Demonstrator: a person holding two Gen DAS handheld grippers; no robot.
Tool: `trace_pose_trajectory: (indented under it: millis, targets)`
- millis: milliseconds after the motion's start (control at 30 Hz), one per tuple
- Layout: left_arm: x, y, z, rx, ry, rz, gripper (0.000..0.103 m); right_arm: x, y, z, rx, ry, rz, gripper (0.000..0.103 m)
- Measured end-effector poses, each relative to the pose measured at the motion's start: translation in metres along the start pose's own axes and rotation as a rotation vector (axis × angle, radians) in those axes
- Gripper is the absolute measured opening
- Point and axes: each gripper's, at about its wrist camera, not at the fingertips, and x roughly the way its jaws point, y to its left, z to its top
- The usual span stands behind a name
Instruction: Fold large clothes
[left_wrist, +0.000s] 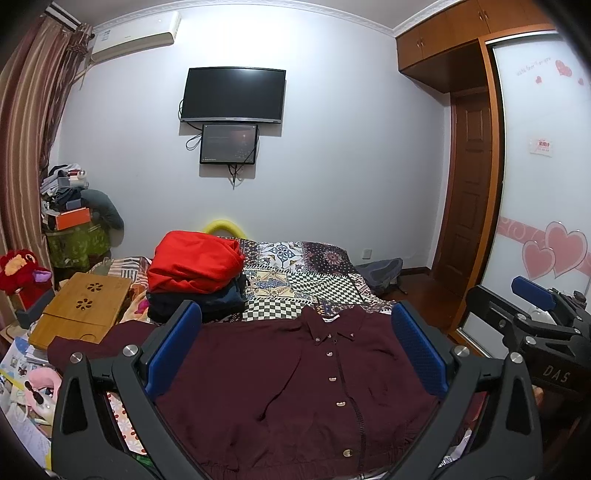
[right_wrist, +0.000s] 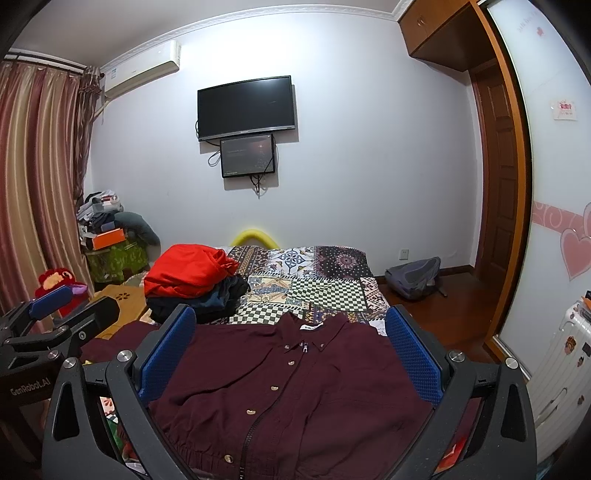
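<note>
Lying flat, front up, on the patchwork bed (left_wrist: 295, 280): maroon shirt (left_wrist: 280, 380), collar away, left sleeve spreading left | hovering spread wide, gripping nothing: left tongs (left_wrist: 291, 347) | likewise gaping, empty: right tongs (right_wrist: 291, 347) | judging next: pinching hem corners evenly, lifting together, keeping placket straight, avoiding red pile (left_wrist: 195, 262).

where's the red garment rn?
In both wrist views the red garment sits left of centre on the bed, atop a pile of dark clothes, beyond the maroon shirt.
</note>
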Motion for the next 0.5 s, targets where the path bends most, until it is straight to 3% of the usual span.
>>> trace_pose_trajectory:
  millis: [500]
  targets:
    - [-0.0001, -0.0004, -0.0023, 0.003, 0.012, -0.012, 0.103, 0.0024, -0.0021, -0.0021, 0.011, 0.006, 0.001, 0.102]
